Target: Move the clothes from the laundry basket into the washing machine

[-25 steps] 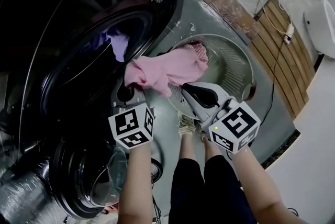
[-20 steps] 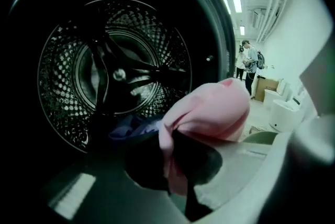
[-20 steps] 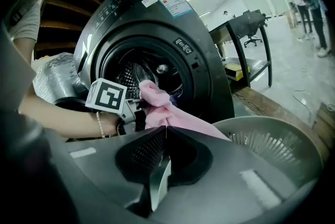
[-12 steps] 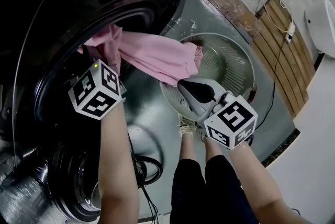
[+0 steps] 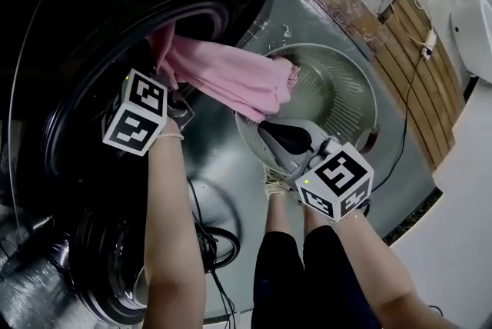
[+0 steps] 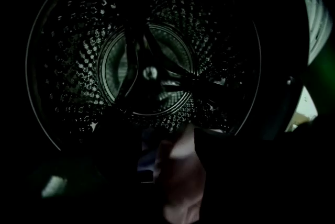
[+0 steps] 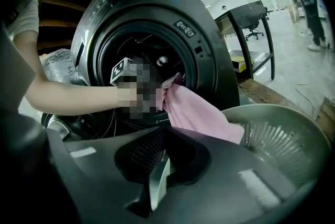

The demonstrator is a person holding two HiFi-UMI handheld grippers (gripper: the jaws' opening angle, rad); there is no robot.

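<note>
Matt pink cloth (image 5: 231, 78), dimpled metal drum (image 6: 68, 60)

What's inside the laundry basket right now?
Only the tail of the pink garment, draped over the rim of the laundry basket; the ribbed floor showing is bare. The right gripper hides the near side.

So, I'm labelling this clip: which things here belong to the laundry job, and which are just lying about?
Job: pink garment, laundry basket, washing machine, left gripper with jaws shut on the garment, right gripper.
Lying about: power strip, wooden boards, black desk.
</note>
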